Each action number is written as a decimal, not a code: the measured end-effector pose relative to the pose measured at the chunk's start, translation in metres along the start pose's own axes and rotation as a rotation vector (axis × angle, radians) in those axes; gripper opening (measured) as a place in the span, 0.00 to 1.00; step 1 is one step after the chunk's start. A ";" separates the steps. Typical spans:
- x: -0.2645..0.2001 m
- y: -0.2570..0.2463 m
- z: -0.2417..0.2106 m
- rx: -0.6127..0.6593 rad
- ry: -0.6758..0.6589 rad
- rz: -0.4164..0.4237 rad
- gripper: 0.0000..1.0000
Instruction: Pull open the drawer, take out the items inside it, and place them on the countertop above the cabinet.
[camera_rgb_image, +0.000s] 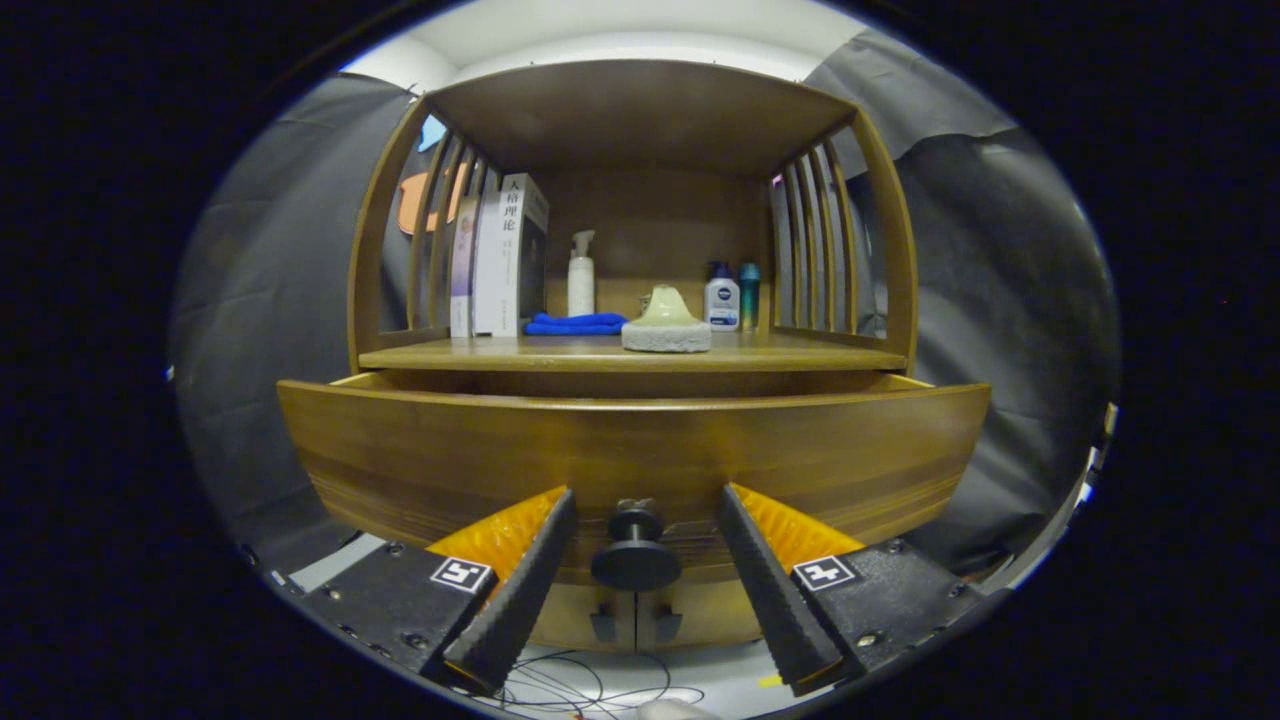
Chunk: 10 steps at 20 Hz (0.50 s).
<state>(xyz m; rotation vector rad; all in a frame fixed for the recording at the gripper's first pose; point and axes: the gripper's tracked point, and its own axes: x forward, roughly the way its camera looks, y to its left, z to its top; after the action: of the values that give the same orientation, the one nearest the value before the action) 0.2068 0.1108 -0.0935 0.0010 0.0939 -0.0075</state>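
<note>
Hovering before the pulled-out drawer (630, 450), your gripper (645, 555) is standing wide open, fingers flanking the knob (636, 550) without touching it. Inside the drawer, nothing is showing, so unloading looks still ahead. Above the drawer, the countertop (800, 352) is carrying books (505, 255), a blue cloth (577, 324), bottles (722, 298) and a brush (666, 322).

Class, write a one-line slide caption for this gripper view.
Open claw straddles the knob of the partly pulled-out drawer below the countertop.
</note>
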 end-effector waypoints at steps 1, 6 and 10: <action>0.007 0.000 0.002 0.001 0.001 0.000 0.95; 0.039 0.003 0.008 -0.013 0.005 -0.002 0.95; 0.061 0.004 0.012 -0.022 0.010 -0.004 0.95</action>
<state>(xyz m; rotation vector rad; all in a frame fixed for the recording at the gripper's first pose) 0.2686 0.1147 -0.0875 -0.0213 0.1038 -0.0105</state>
